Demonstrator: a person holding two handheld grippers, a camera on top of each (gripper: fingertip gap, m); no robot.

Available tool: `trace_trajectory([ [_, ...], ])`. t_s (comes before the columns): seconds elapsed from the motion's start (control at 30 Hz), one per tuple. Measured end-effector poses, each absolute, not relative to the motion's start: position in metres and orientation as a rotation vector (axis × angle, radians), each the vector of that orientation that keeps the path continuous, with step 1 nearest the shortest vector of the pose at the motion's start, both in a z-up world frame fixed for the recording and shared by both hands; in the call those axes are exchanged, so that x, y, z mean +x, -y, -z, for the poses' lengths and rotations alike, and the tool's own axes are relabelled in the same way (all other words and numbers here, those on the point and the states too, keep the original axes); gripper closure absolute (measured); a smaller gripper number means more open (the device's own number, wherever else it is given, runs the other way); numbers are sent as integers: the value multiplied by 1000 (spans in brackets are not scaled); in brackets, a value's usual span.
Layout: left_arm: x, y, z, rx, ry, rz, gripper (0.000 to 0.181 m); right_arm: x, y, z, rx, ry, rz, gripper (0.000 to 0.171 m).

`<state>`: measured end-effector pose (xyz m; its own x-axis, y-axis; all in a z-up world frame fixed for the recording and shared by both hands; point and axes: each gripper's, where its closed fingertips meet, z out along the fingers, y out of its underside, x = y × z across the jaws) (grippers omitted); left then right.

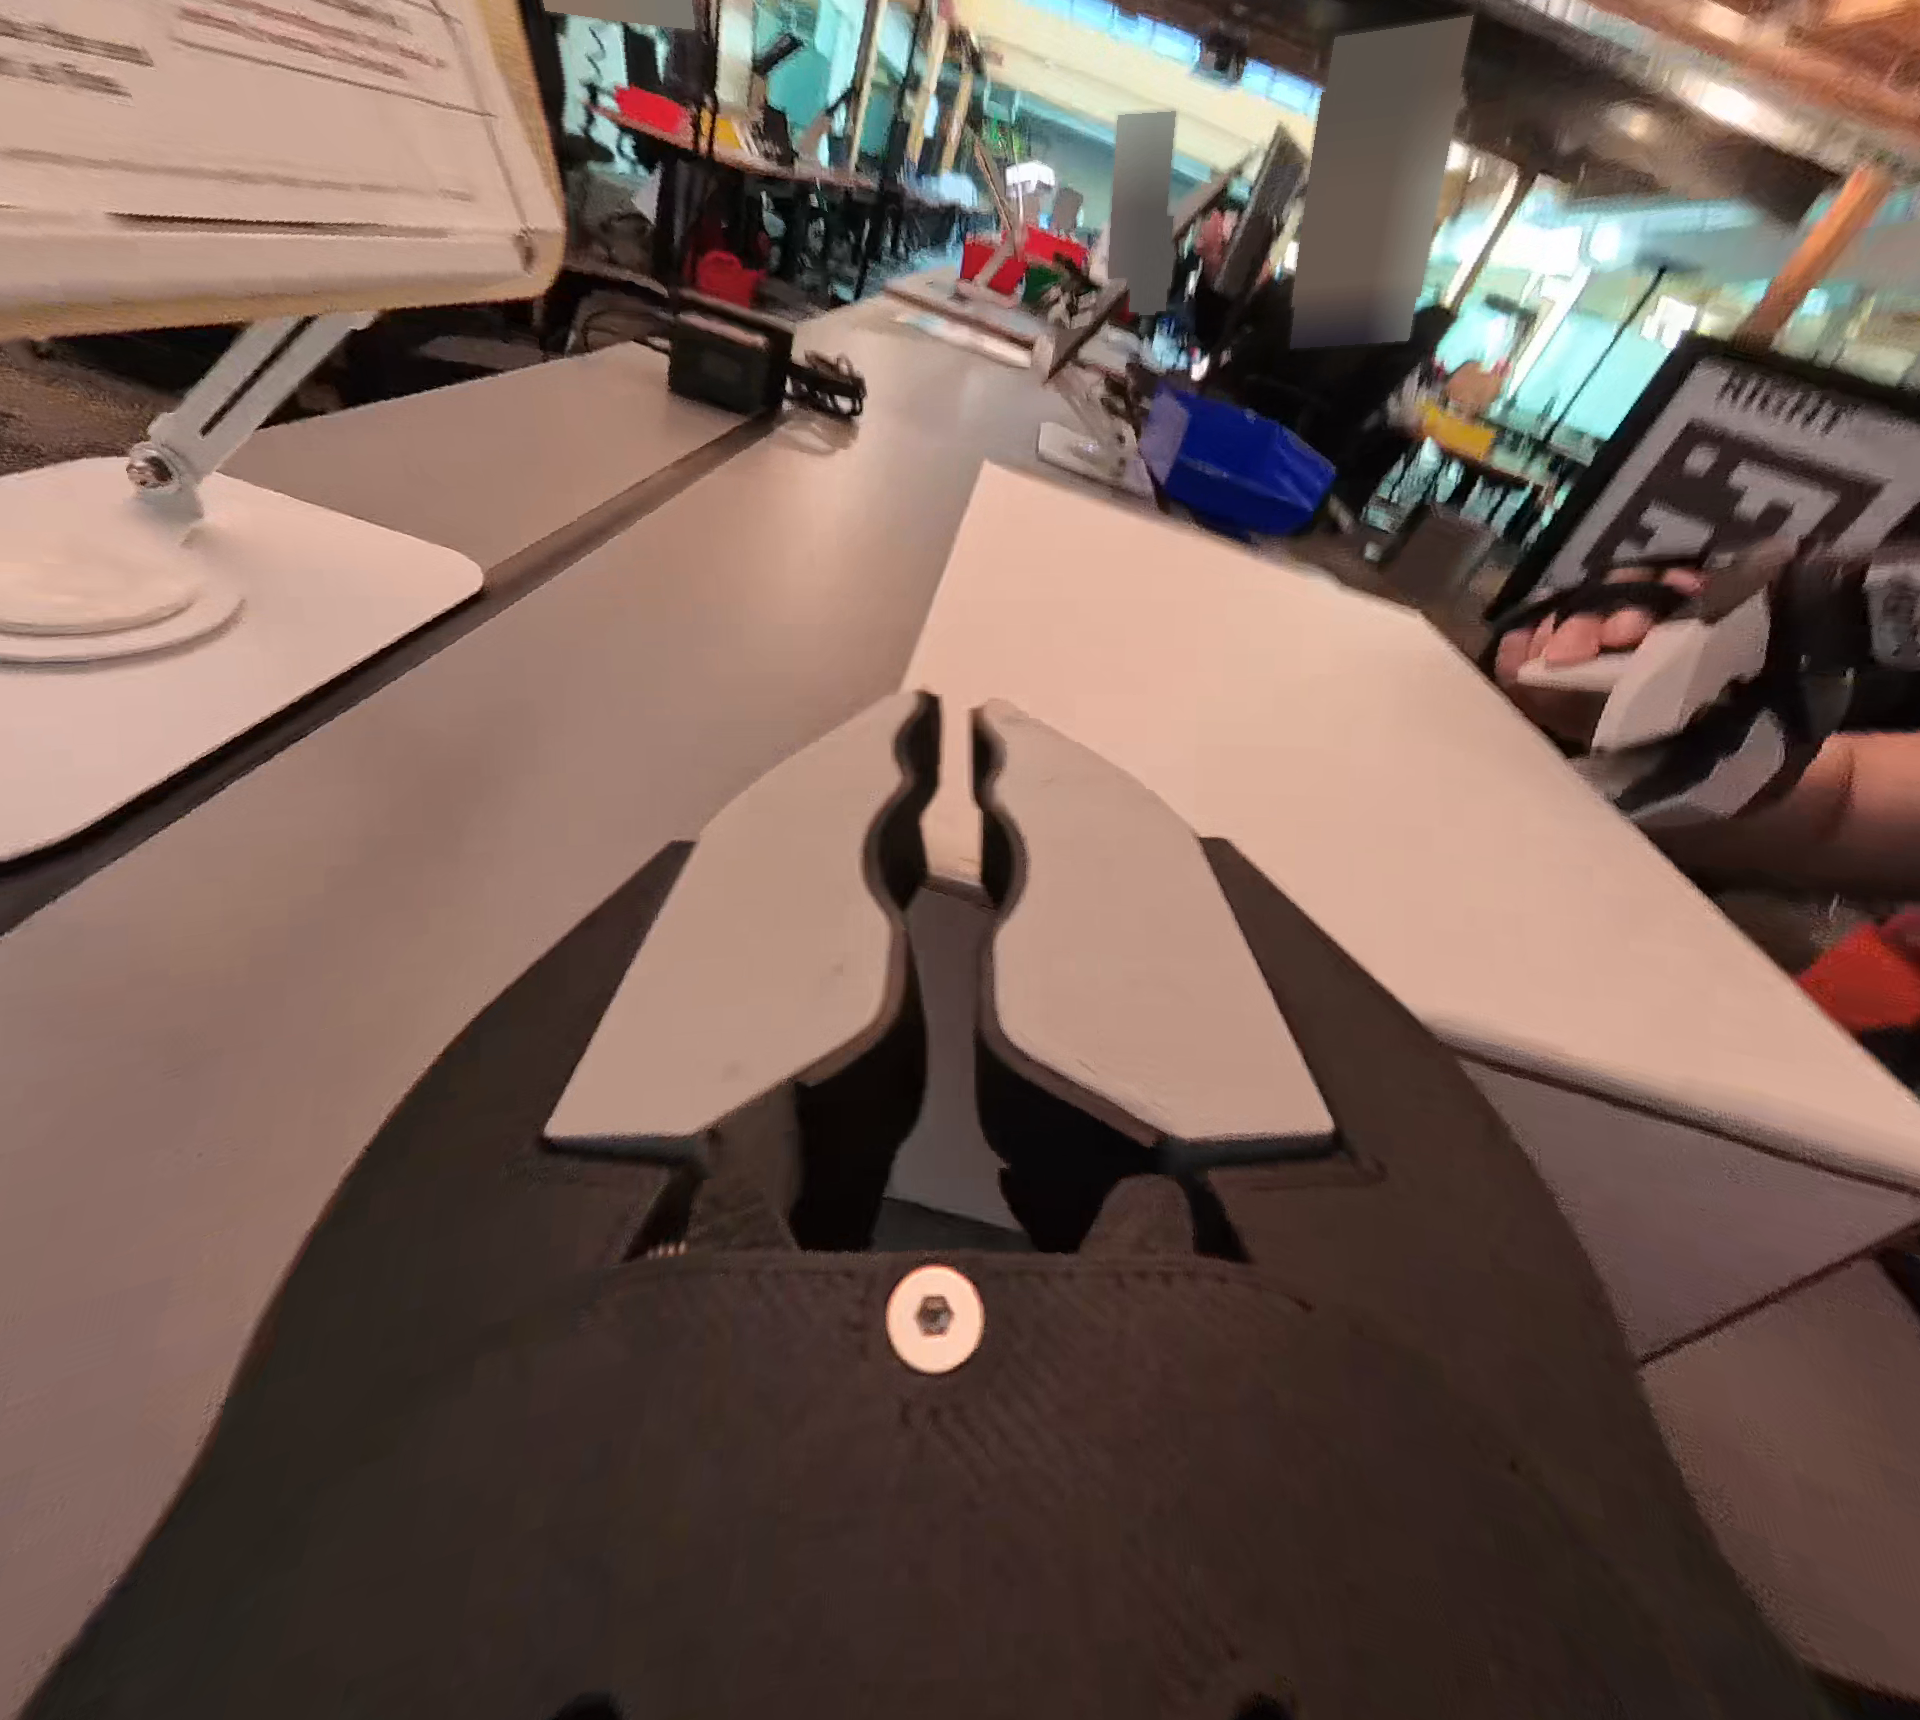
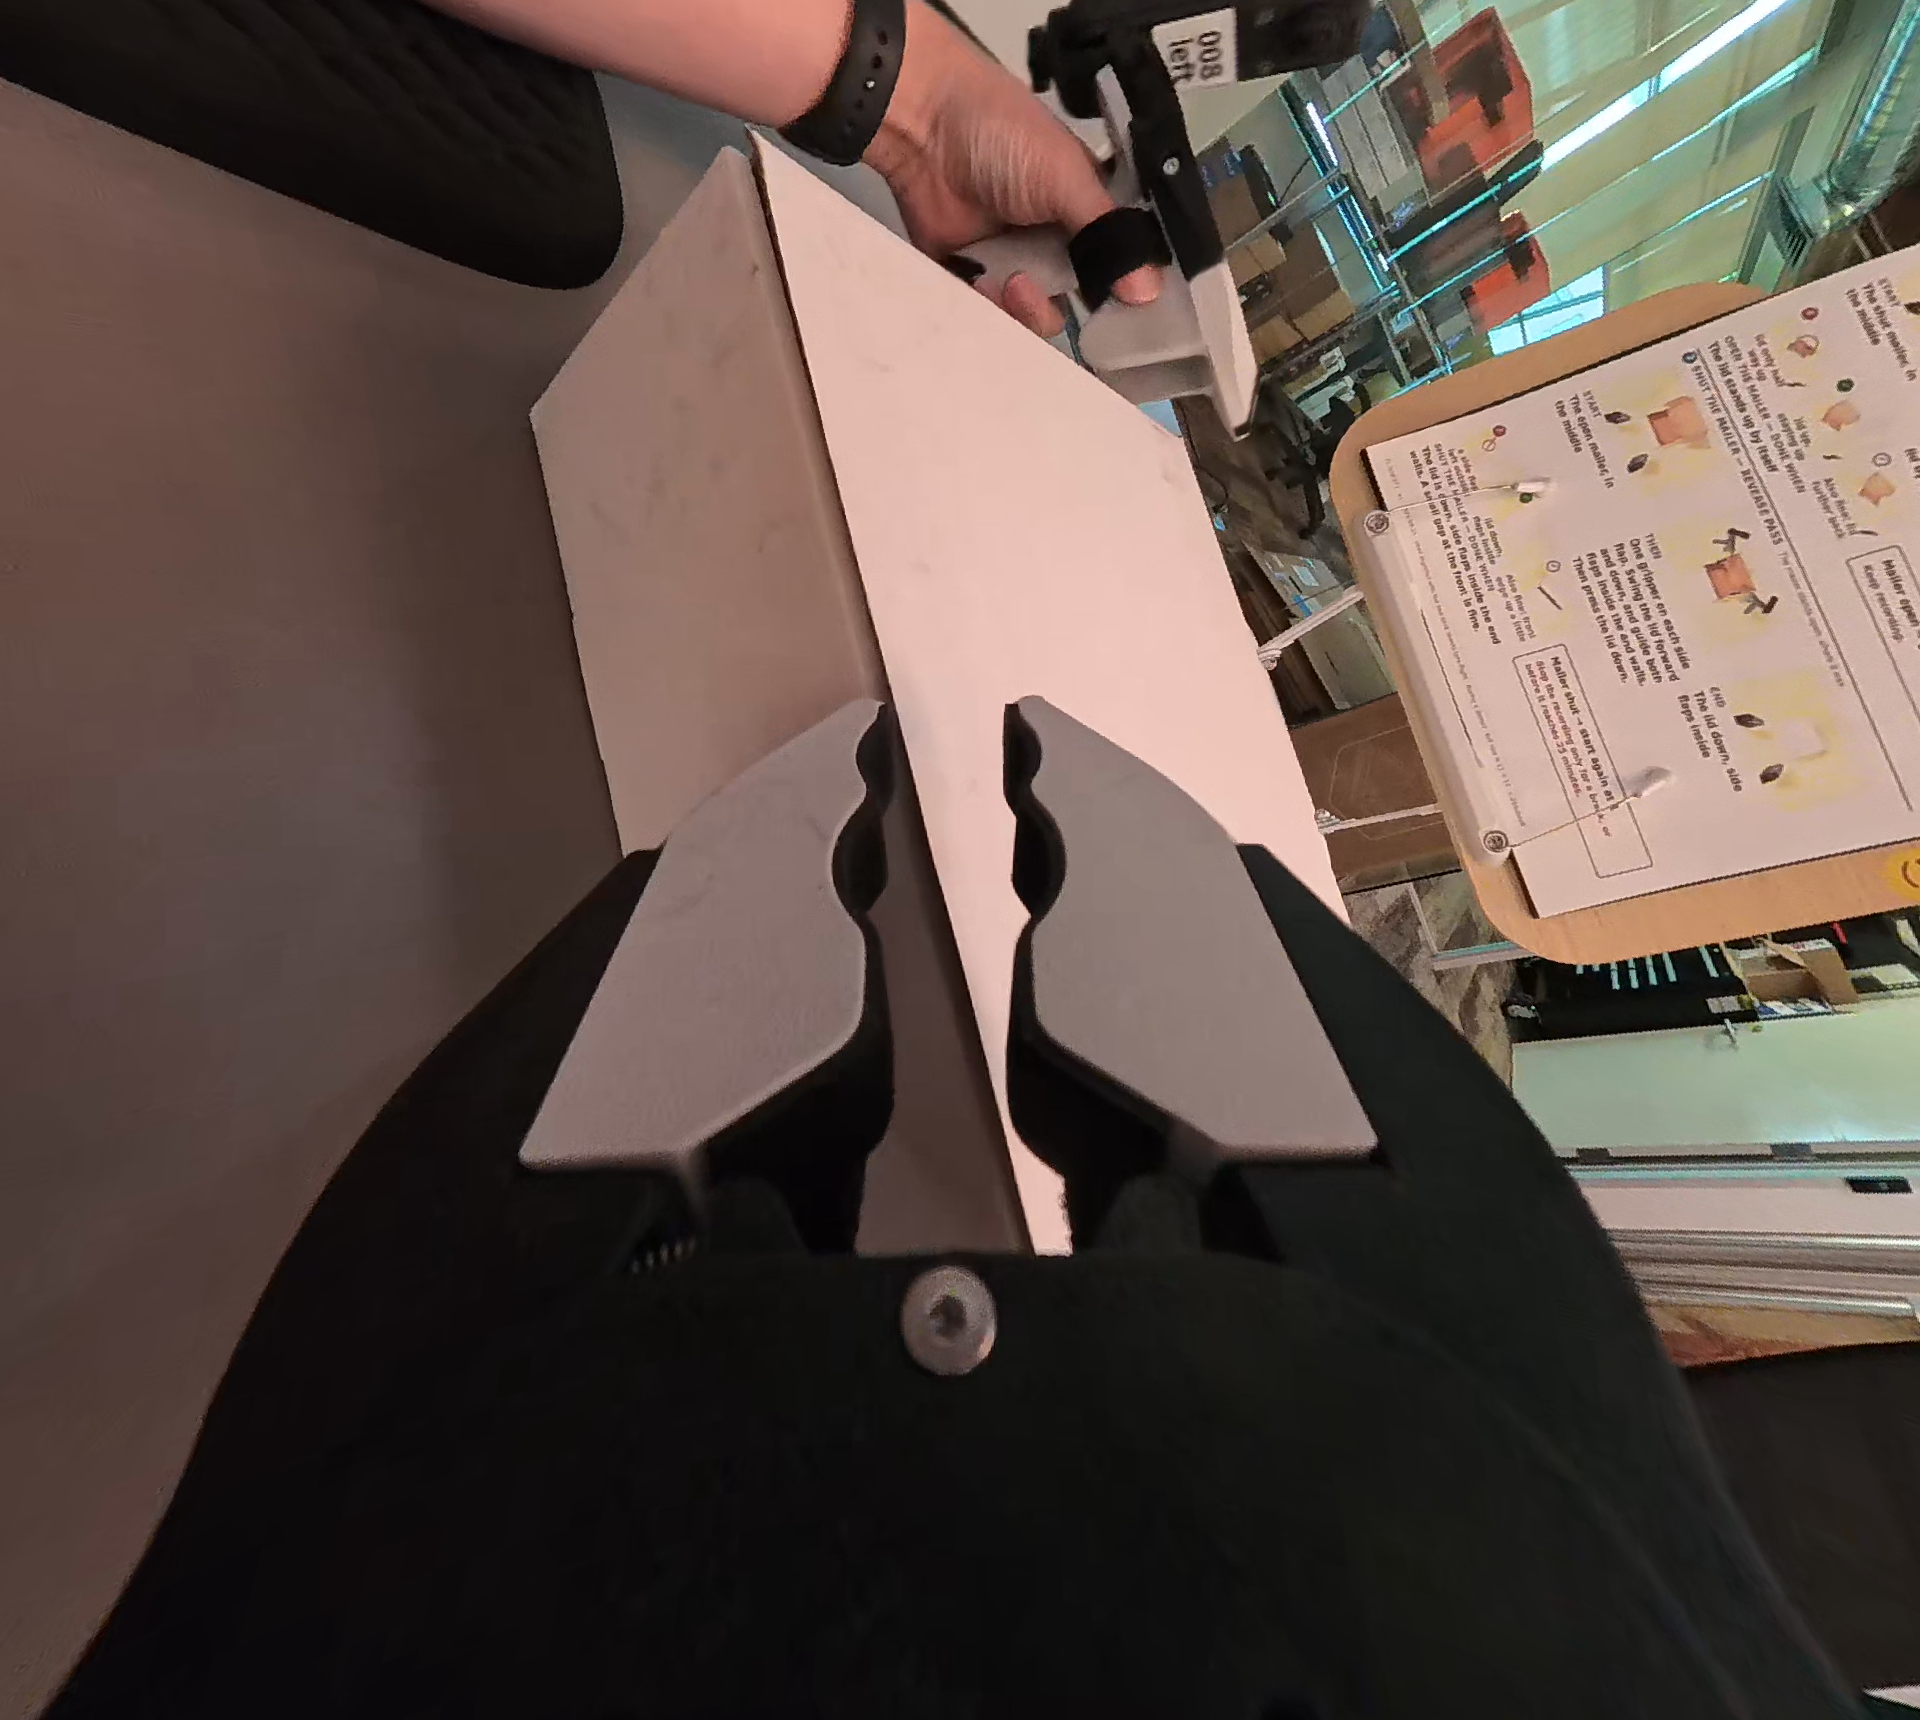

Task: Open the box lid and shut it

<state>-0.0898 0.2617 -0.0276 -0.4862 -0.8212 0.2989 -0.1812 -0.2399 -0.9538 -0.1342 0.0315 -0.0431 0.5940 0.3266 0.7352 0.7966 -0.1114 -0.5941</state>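
A white cardboard box lid (image 1: 1247, 735) is lifted at a slant above the grey table (image 1: 520, 787). My left gripper (image 1: 954, 714) is shut on the lid's near edge, and a strip of white card shows between its fingers. In the right wrist view the lid (image 2: 1018, 475) meets a grey side panel (image 2: 707, 475) at a fold. My right gripper (image 2: 945, 714) lies astride that fold with its jaws partly apart. The right gripper (image 1: 1662, 683) also shows at the lid's far edge, and the left gripper (image 2: 1195, 340) shows at the opposite edge.
A sheet-covered board on a white stand (image 1: 239, 60) rises at the left on a flat base (image 1: 156, 610); it also shows in the right wrist view (image 2: 1662, 579). A black-and-white marker board (image 1: 1745, 507), a blue bin (image 1: 1236, 465) and a black device (image 1: 727, 361) lie beyond.
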Motion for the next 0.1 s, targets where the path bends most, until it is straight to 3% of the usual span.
trace_trajectory([
  [0.03,-89,-257,31,-1199,-1599,1735,181,-134,-32,43,-1700,936,513,151],
  [0.1,-86,-250,48,-1256,-1716,1655,181,-134,-33,42,-1699,933,505,151],
])
